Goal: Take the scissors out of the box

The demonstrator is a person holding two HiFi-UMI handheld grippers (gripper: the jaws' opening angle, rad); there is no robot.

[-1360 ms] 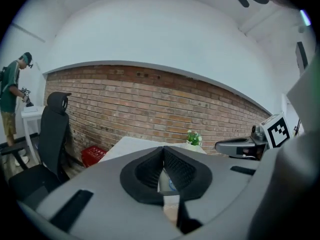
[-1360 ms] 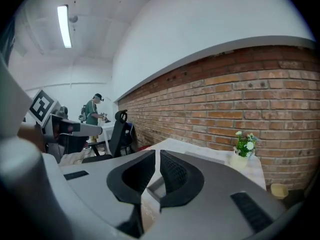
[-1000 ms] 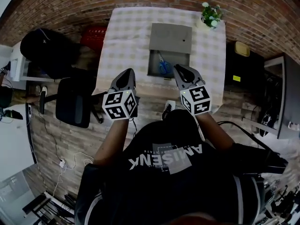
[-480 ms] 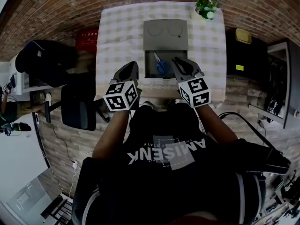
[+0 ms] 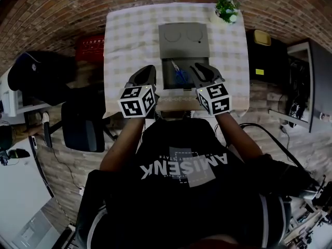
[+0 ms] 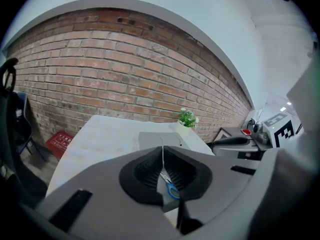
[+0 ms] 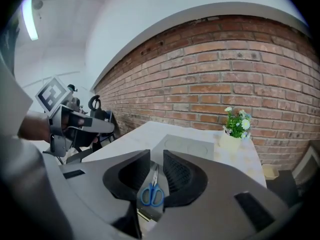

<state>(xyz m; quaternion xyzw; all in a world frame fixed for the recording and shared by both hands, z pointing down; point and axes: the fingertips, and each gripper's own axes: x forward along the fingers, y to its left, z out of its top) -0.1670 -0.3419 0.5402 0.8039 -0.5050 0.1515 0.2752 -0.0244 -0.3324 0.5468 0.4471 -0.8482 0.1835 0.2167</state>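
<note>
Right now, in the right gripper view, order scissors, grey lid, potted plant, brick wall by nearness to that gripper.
1. scissors, straight ahead
2. grey lid, just behind them
3. potted plant, far right
4. brick wall, behind everything

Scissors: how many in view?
1: blue-handled scissors lying in the open box, left of its middle. Others could be hidden behind the box's near wall.

Head view overhead; gripper views toward box [image 5: 184, 39]
</note>
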